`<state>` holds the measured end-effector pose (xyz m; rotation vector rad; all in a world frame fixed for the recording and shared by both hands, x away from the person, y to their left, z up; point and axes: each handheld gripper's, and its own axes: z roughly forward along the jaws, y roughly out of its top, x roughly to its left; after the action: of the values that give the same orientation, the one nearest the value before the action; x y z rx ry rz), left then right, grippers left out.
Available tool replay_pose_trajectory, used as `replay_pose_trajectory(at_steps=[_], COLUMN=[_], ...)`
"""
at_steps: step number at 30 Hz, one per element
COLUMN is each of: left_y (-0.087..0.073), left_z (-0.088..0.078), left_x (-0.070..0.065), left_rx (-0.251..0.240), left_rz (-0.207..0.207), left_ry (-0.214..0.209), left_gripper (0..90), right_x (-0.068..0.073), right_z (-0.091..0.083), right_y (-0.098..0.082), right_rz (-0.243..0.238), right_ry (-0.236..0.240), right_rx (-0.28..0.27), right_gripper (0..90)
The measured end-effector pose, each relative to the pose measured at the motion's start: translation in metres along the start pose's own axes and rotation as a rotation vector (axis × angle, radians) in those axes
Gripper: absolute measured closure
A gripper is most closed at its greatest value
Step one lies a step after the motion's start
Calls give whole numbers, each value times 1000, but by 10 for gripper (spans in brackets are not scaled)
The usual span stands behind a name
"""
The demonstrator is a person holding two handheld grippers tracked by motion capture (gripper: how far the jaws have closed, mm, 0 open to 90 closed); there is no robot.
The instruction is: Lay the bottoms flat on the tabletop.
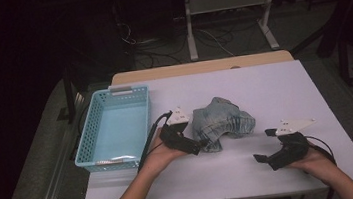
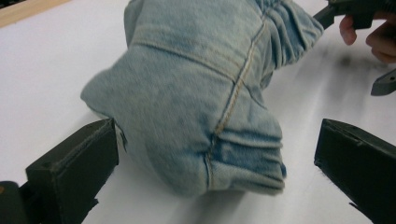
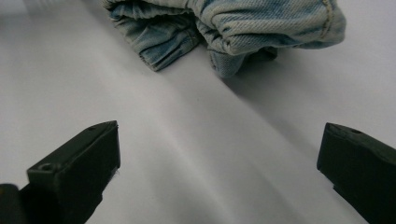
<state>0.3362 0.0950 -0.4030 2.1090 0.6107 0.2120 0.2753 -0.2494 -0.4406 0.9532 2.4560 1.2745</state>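
Denim (image 1: 223,122): one crumpled bundle of light-blue jeans cloth, lying on the table near its middle, just right of the basket and apart from it.
Left gripper (image 1: 196,145): one, held in the person's left hand (image 1: 158,157) at the bundle's left lower edge. In the left gripper view its two black jaws are spread wide, with the near end of the denim (image 2: 205,107) lying between them; the left jaw is touching or almost touching the cloth, the right jaw stands clear of it.
Right gripper (image 1: 265,145): one, held in the right hand (image 1: 317,160), low over the table to the right of the bundle and well apart from it. Its jaws are spread wide with only bare table between them; the denim (image 3: 224,28) lies farther ahead in the right gripper view.
Basket (image 1: 88,139): one, light-blue plastic mesh, at the table's left side.
Table (image 1: 284,87): one, white top, wooden strip along the far edge.
Seams: tan stitching runs across the bundle in the left gripper view.
Plates: two grey three-cornered ones, one atop each gripper.
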Motion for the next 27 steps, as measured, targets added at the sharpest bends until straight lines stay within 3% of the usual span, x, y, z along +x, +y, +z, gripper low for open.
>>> replay_pose_trajectory(at_steps=[4,22,27], left_y=[-5,-49,-57], left_z=[-2,-14,-15], left_x=[-4,-22,-25], left_rx=[2,-1,19], left_rz=[1,-43,-59], left_ry=[21,10,17], left_gripper=[0,0,0], right_x=[2,0,0], right_z=[-2,1,0], right_y=[-1,2,2], right_rz=[-10,4,15], right_ry=[2,12,16], right_rx=[0,1,2], right_gripper=[0,0,0])
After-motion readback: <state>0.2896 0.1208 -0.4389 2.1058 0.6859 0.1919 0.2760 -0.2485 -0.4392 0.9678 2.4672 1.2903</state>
